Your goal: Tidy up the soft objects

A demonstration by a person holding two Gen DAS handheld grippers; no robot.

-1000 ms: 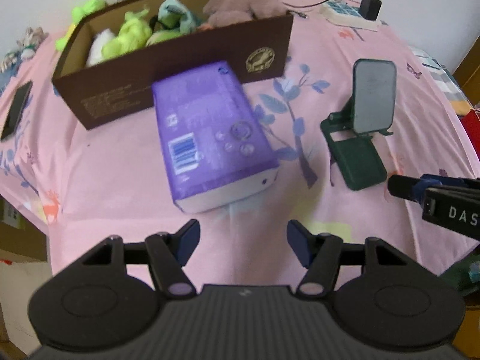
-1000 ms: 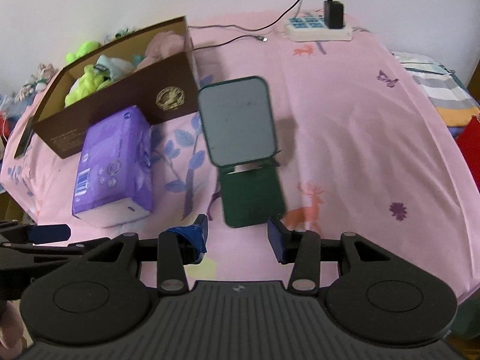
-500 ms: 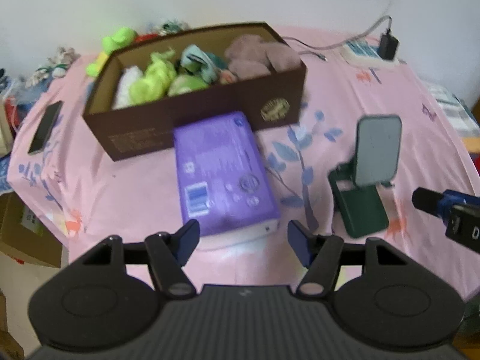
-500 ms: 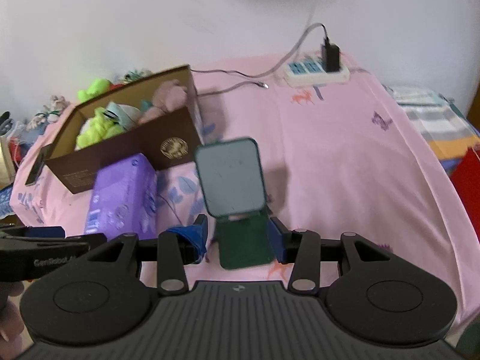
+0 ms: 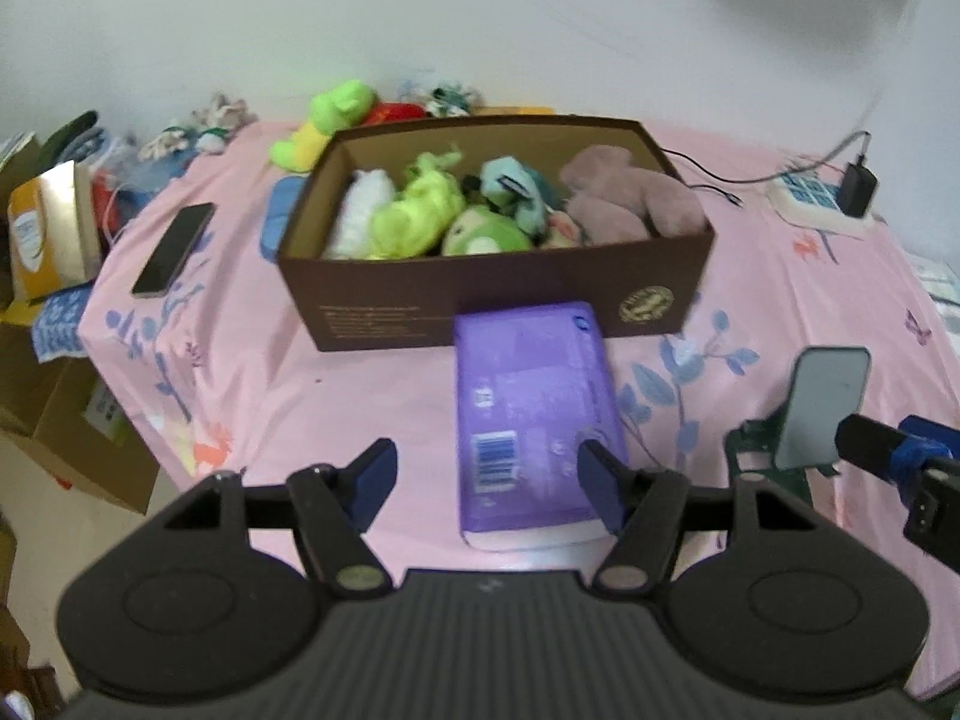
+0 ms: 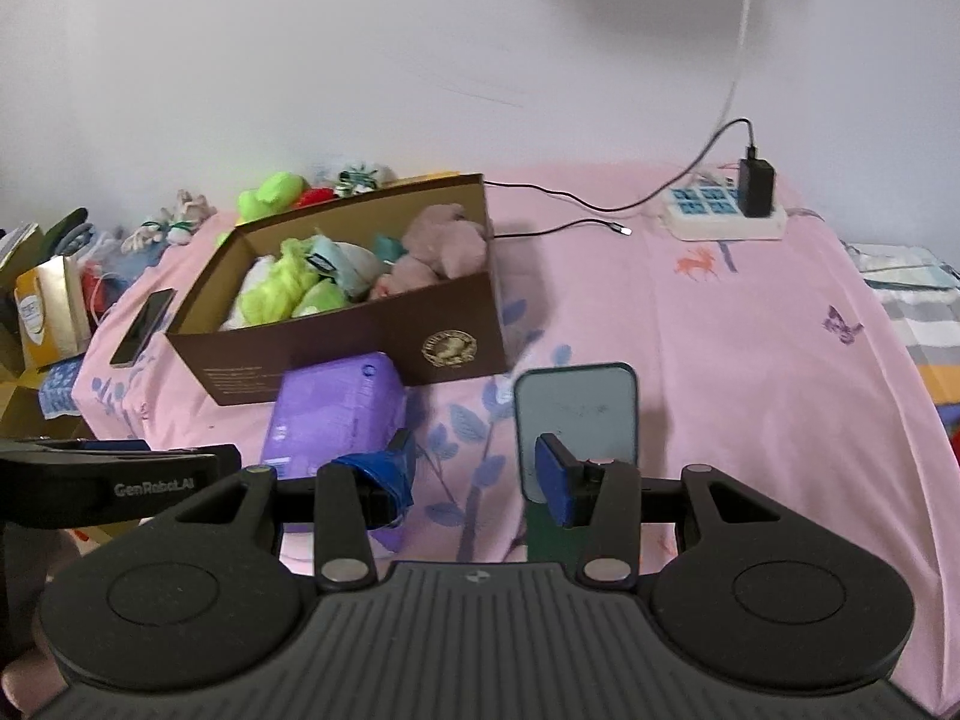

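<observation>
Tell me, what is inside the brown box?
The brown box holds soft toys: a white one, lime-green ones, a teal one, a mauve one. Anything beneath them is covered.

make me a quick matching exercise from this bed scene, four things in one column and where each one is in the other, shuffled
Things:
1. pink plush toy
2. purple pack
3. black phone
4. power strip

Places:
A. flat on the pink sheet, left of the brown box
B. far right of the bed, with a black charger plugged in
C. inside the brown box, at its right end
D. on the sheet right in front of the brown box

Pairs: 1-C, 2-D, 3-A, 4-B
</observation>
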